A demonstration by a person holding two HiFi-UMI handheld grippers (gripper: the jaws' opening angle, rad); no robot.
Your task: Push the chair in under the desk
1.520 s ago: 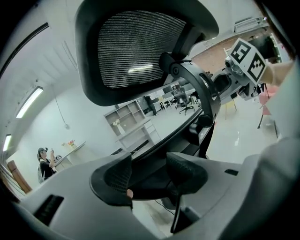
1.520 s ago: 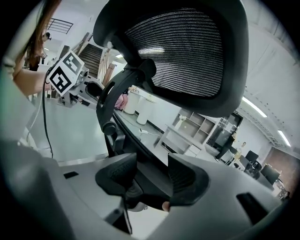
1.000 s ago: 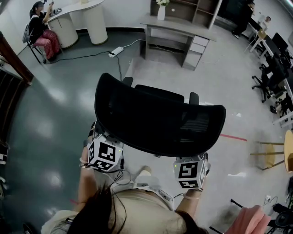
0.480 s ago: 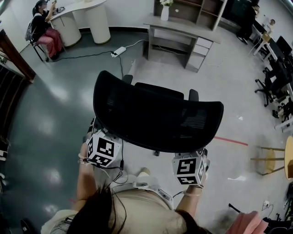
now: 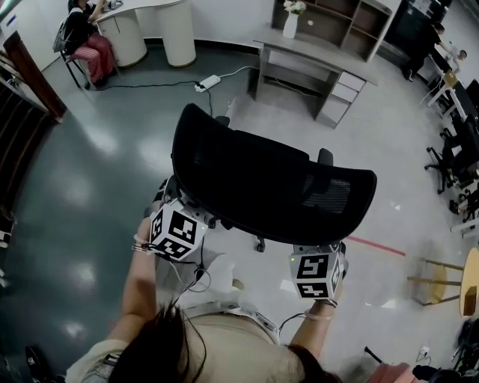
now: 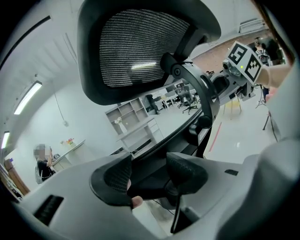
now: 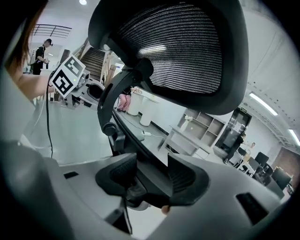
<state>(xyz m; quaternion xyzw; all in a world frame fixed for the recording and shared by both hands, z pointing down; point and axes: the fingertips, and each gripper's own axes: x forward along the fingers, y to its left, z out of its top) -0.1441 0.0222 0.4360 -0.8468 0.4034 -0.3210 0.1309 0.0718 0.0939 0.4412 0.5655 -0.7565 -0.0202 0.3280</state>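
Observation:
A black mesh-backed office chair stands on the floor in front of me, its back toward me. The grey desk with drawers is further ahead, and open floor lies between them. My left gripper is at the lower left edge of the chair back. In the left gripper view, my left gripper is shut on the chair's black back frame. My right gripper is at the lower right edge. The right gripper view shows the right gripper shut on the frame too.
A white power strip with its cable lies on the floor left of the desk. A vase stands on the desk, with shelves behind. A person sits at a white counter far left. Red floor tape, a wooden stool.
The chair has rolled a little forward toward the desk, and both grippers went with it, still shut on its back. My view has shifted slightly right.

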